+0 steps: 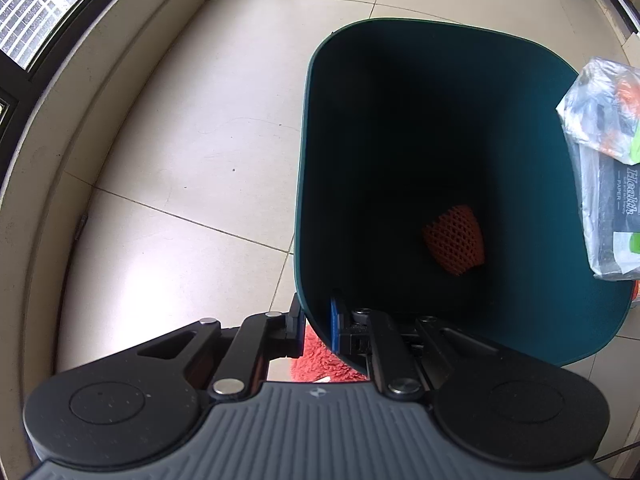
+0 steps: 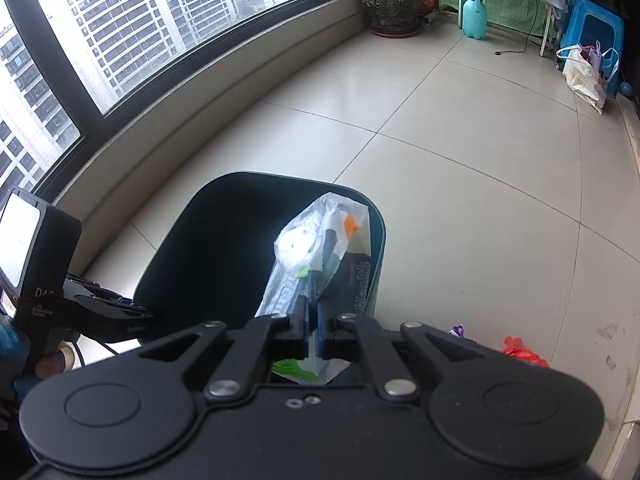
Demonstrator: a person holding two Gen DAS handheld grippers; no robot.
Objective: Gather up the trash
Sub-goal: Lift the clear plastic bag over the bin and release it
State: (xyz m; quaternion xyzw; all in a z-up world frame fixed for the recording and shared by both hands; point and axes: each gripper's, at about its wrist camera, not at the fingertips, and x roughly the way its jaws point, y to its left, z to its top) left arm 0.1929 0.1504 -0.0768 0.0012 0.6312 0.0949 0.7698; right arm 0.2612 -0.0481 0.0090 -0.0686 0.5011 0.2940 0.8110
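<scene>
The left gripper (image 1: 318,328) points down at the floor, its jaws clamped across the near rim of the dark green bin (image 1: 316,120). An orange foam net (image 1: 454,240) lies inside at the bottom. The right gripper (image 2: 313,320), angled forward over the bin's right side, pinches a plastic wrapper (image 2: 316,248) above the opening.

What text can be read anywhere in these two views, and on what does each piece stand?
"Health": dark tissue pack inside the plastic bag, readable in both views.
"PAPER": same pack, beside the brand name.
"DAS": black camera housing of the left gripper; smaller lines under it are unreadable.
Print on the white shopping bag: too blurred.
</scene>
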